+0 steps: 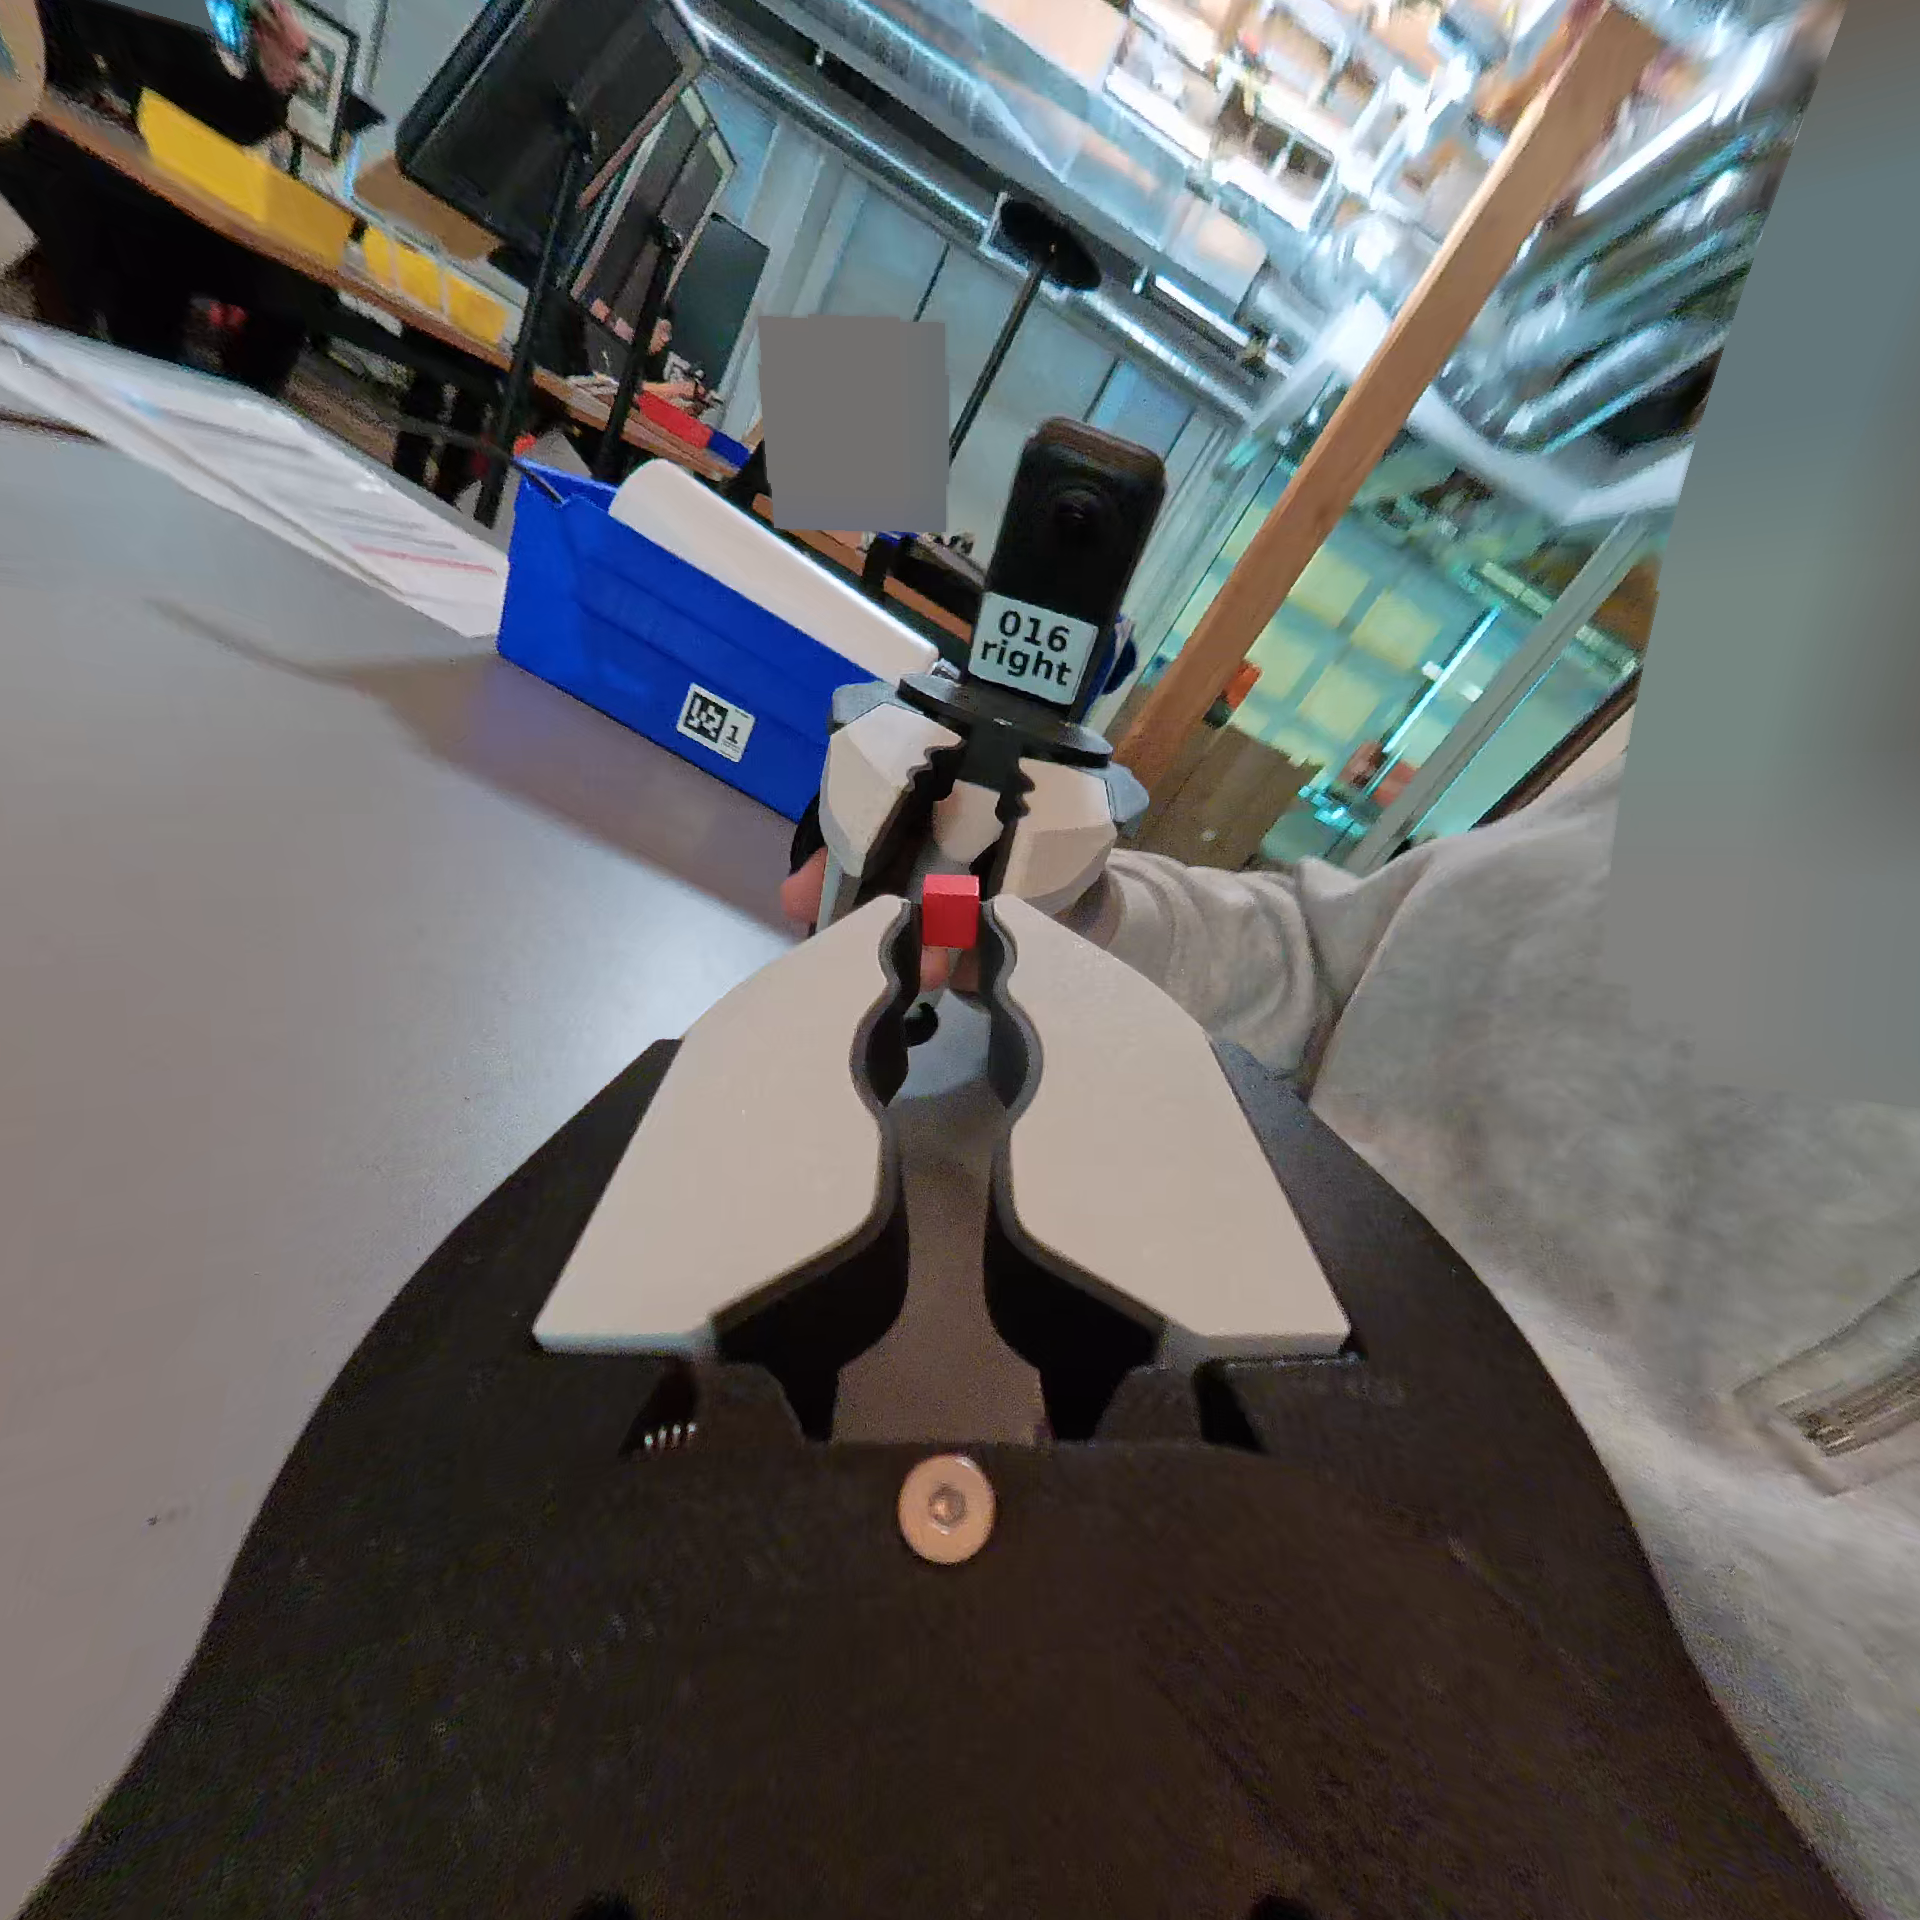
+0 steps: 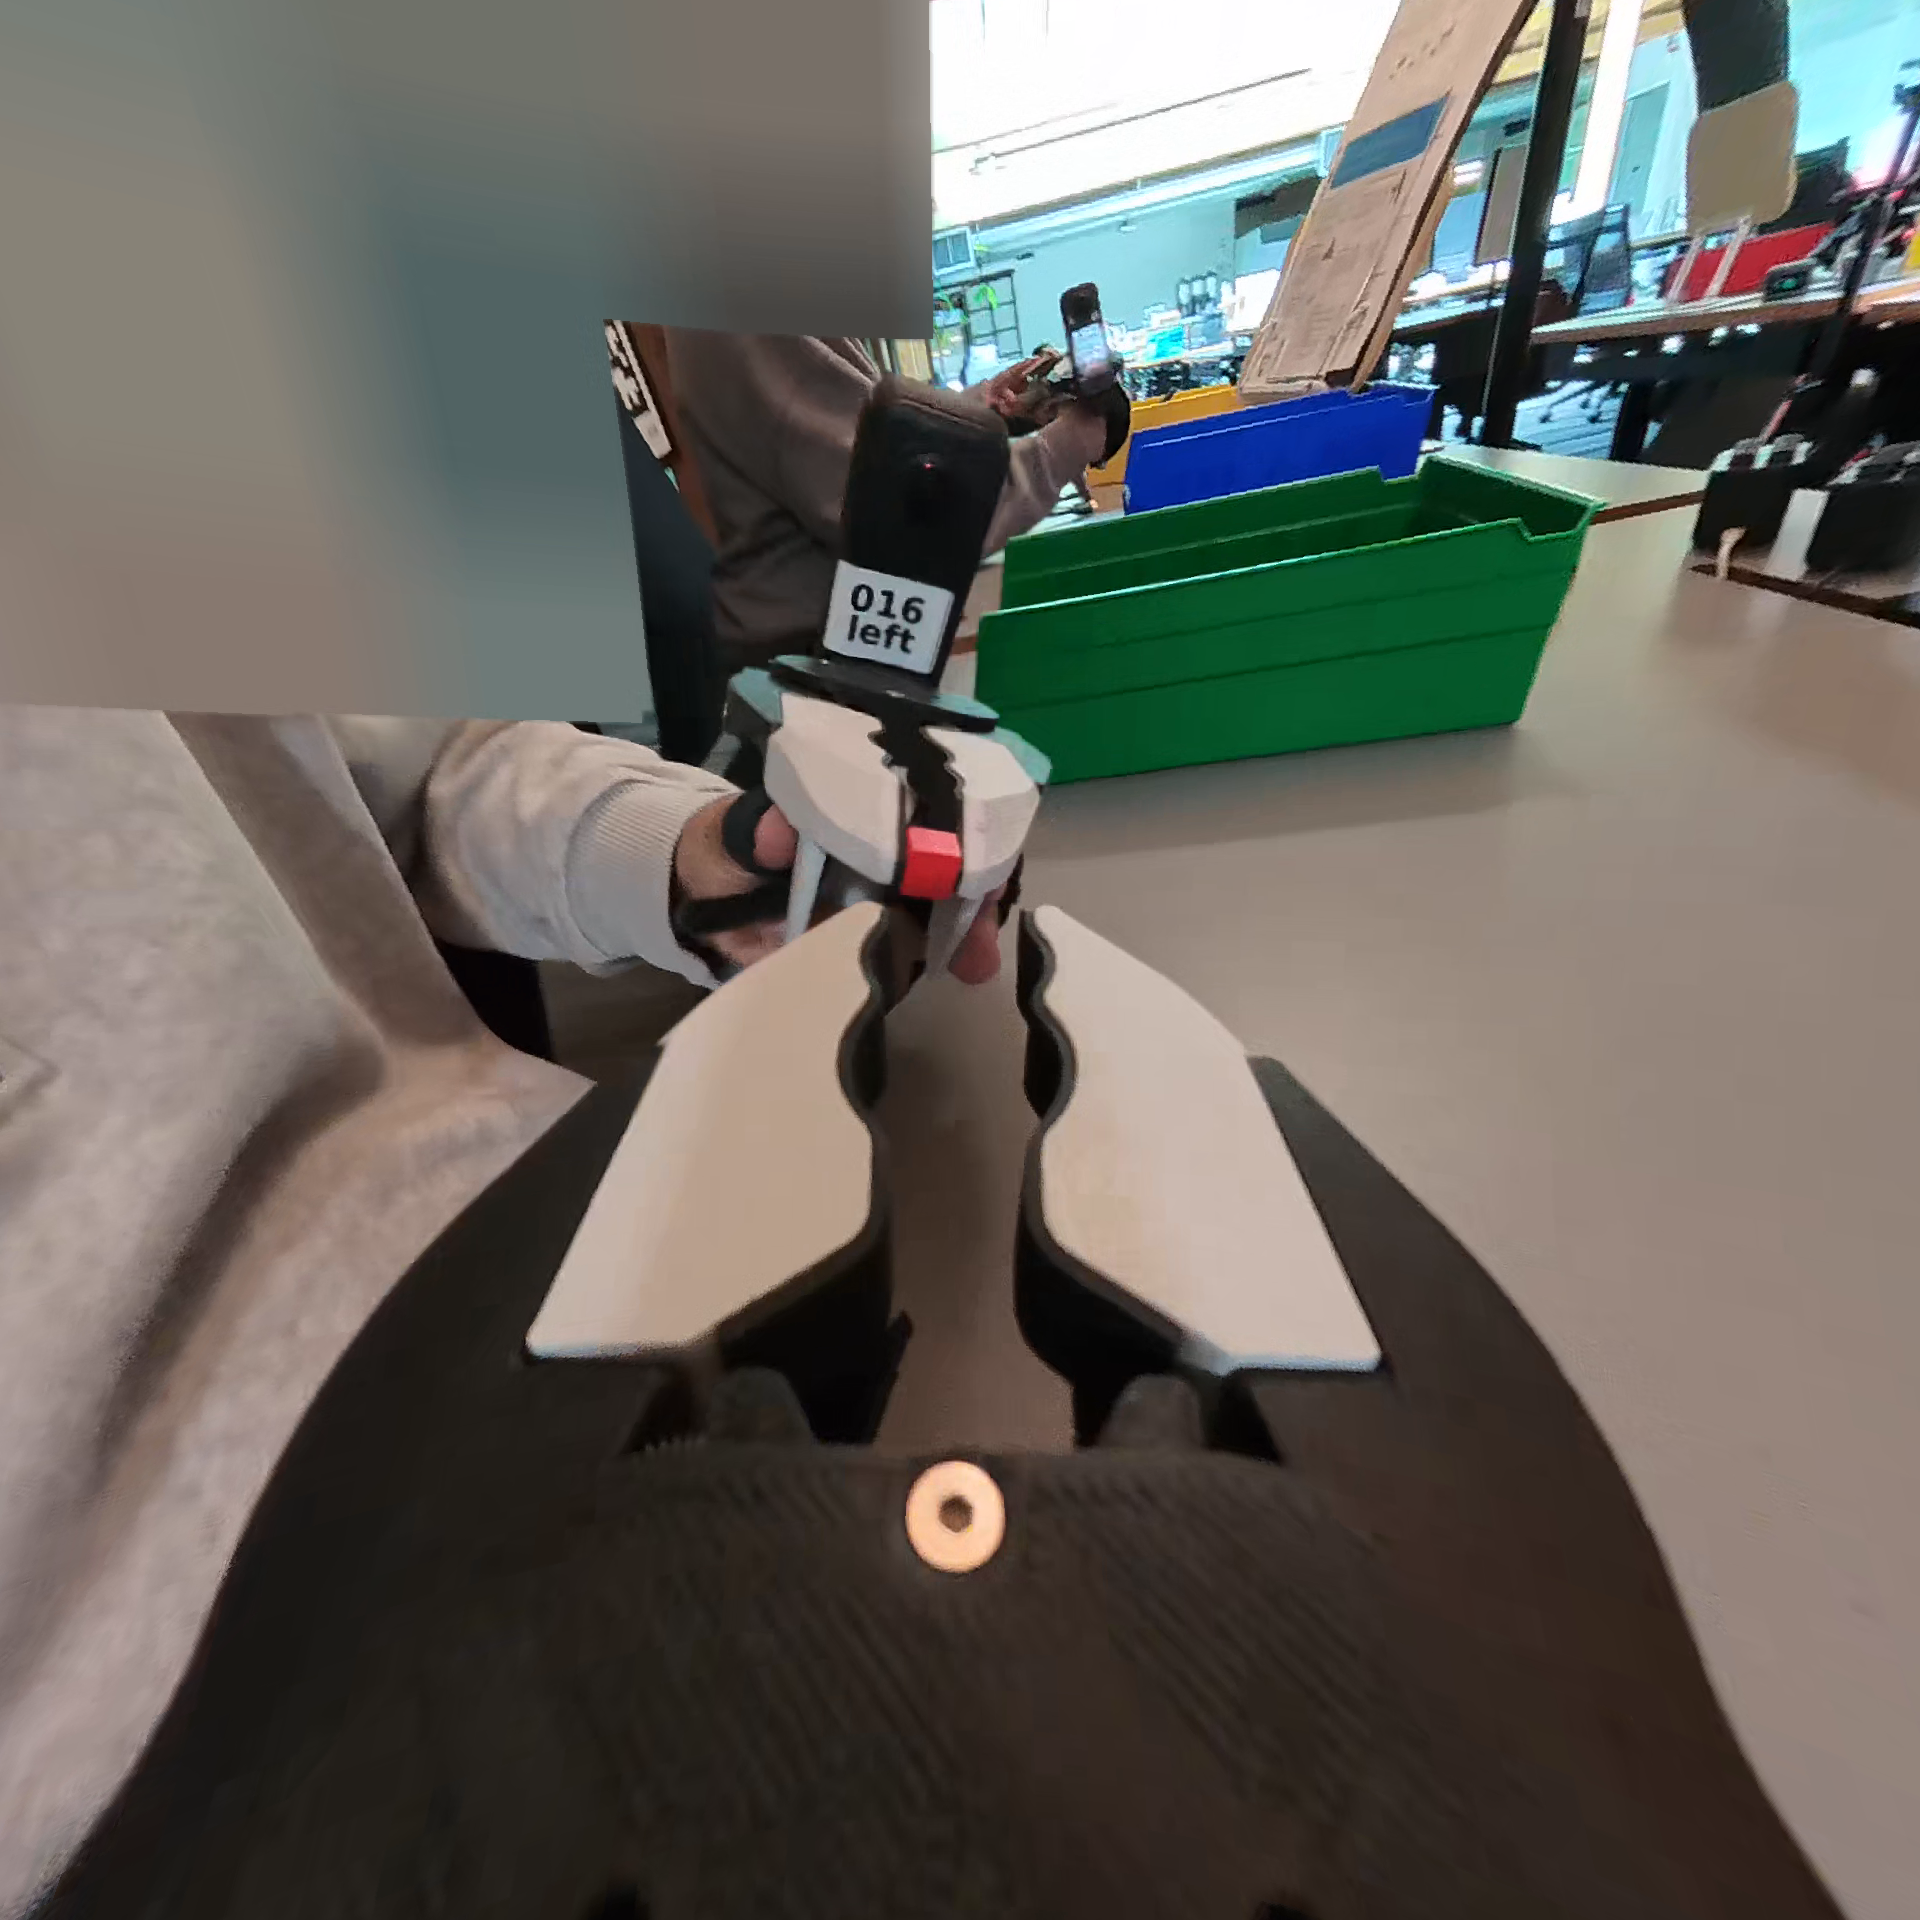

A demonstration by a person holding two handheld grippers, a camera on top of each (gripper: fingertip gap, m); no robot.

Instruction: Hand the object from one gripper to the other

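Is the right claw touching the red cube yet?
Apart. In the right wrist view the right claw stands open, and the red cube, pinched in the left claw, sits beyond its fingertips with a visible gap.

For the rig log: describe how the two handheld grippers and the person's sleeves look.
Each gripper, left gripper and right gripper, has two pale grey fingers with wavy black inner pads on a black ribbed body with one silver screw. Each carries a black camera with a white label. Sleeves are light grey, with black hand straps.

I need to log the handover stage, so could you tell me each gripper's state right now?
Left gripper: shut on the red cube.
Right gripper: open, holding nothing, facing the cube.
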